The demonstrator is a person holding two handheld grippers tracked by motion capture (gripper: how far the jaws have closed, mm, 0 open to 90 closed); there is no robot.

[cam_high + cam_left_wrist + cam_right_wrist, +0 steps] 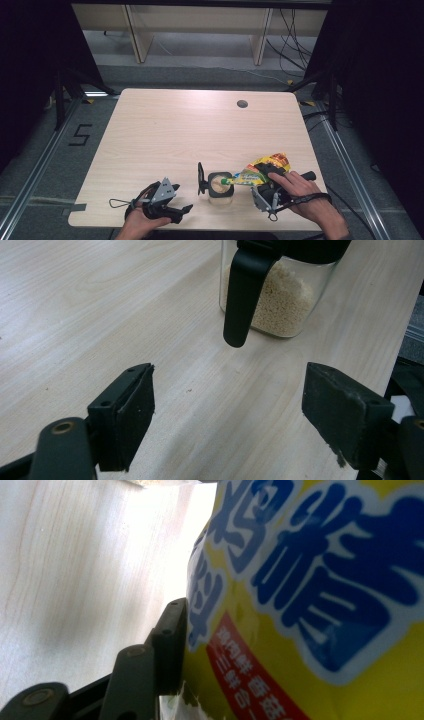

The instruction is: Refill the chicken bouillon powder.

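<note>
The yellow bag [262, 172] lies tilted over the jar [220, 185] near the front edge of the bench [165, 135], its narrow end above the jar's open mouth. The right gripper [267, 180] pinches the bag — in the right gripper view one black jaw presses flat against the printed yellow foil [320, 605], with blue and red lettering close up. The jar holds pale grains [282, 302], and its black lid [201, 178] stands swung open on the left side; a black tab [243, 295] hangs down its glass wall. Left of the jar, the left gripper [172, 207] rests low on the bench — jaws spread wide, nothing between them, pointing toward the jar.
</note>
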